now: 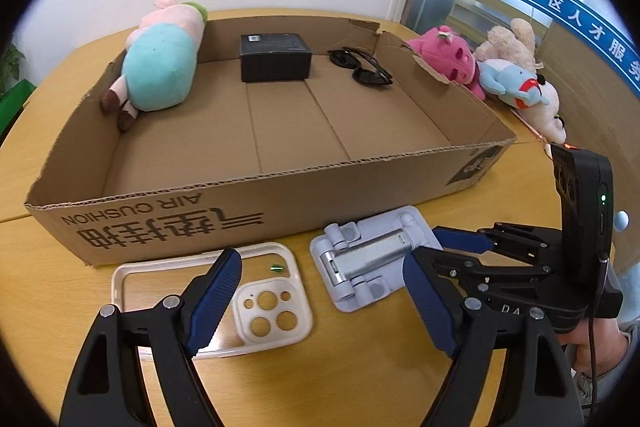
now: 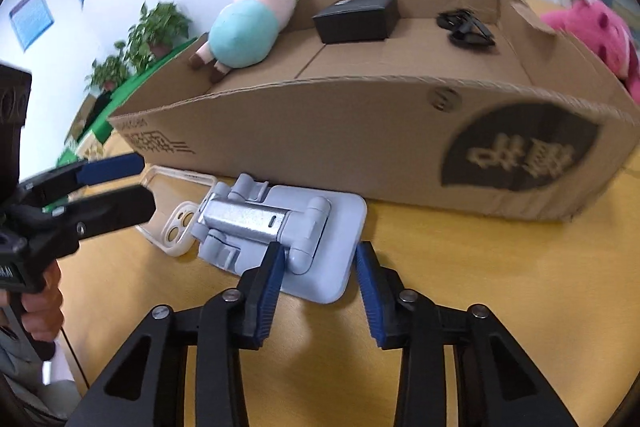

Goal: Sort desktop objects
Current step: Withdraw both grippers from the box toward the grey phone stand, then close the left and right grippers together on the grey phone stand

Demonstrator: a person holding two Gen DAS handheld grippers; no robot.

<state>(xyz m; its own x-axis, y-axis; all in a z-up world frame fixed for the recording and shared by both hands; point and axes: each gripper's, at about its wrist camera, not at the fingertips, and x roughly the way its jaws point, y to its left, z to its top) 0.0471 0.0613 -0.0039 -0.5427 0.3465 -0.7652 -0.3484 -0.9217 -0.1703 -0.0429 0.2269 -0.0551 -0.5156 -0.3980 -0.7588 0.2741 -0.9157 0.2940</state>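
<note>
Phone stand (image 2: 280,227), folded flat, pale blue with a silver hinge bar, lies on the yellow table (image 2: 440,267) just before the cardboard box (image 2: 320,131). Right gripper (image 2: 320,279): fingers apart, straddling the stand's near corner, holding nothing. Left gripper (image 1: 320,291): fingers wide apart, empty, above the clear phone case (image 1: 276,311) beside the stand. Inside the box: plush pig (image 1: 160,67) at left, black box (image 1: 276,57) mid-back, sunglasses (image 1: 360,65) right. Plush toys (image 1: 500,67) lie past the box's right wall.
</note>
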